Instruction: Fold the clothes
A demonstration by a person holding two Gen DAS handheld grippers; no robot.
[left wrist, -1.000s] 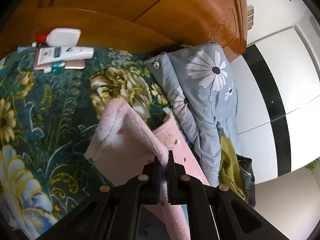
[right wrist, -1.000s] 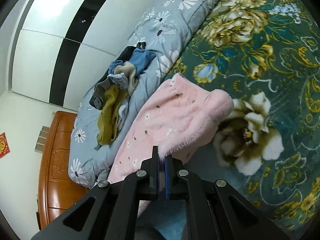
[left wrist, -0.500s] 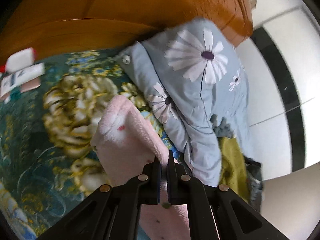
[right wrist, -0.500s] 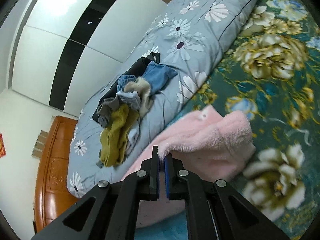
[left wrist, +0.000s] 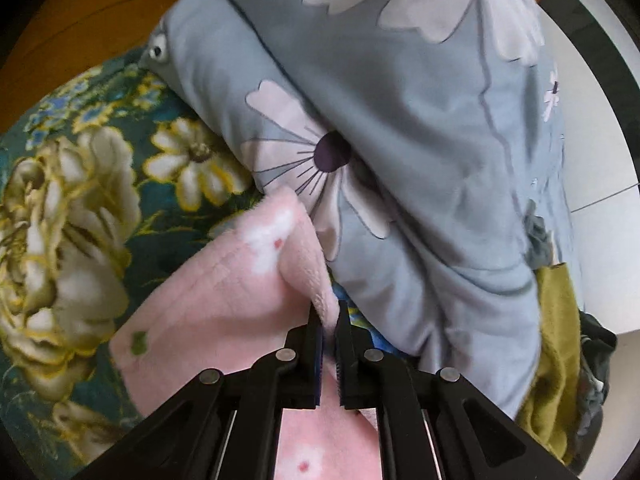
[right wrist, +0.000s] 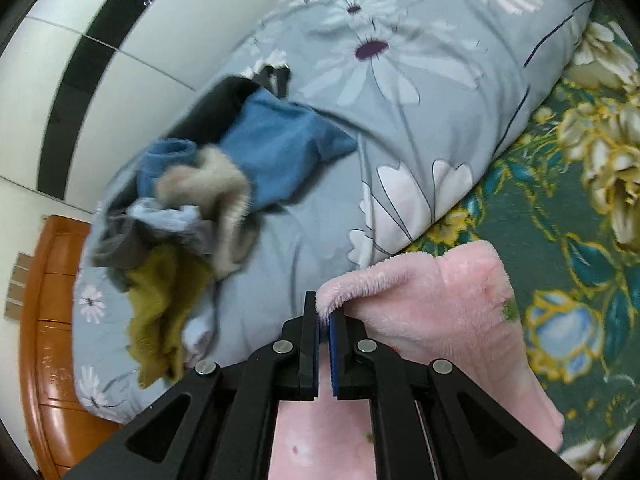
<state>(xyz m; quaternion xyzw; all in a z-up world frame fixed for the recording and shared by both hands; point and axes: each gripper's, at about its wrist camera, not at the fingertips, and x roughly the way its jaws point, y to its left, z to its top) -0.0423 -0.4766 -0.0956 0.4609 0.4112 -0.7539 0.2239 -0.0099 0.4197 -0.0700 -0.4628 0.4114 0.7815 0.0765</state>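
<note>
A fluffy pink garment point(left wrist: 224, 280) with small flower marks hangs folded over the green floral bedspread point(left wrist: 80, 208). My left gripper point(left wrist: 329, 312) is shut on one edge of it, right beside the grey daisy-print duvet point(left wrist: 420, 140). My right gripper point(right wrist: 325, 312) is shut on another edge of the same pink garment point(right wrist: 436, 300), which drapes down to the right of the jaws. Both hold it lifted off the bed.
A pile of loose clothes point(right wrist: 208, 196), blue, beige, grey and mustard, lies on the grey duvet point(right wrist: 400, 64). The mustard piece point(left wrist: 556, 344) also shows in the left view. A wooden headboard point(right wrist: 44, 340) and a white wardrobe point(right wrist: 112, 32) stand behind.
Both grippers have carried the pink garment toward the grey duvet, which now fills both views. The bottles near the headboard have left the left view. Both jaws stay shut on the garment.
</note>
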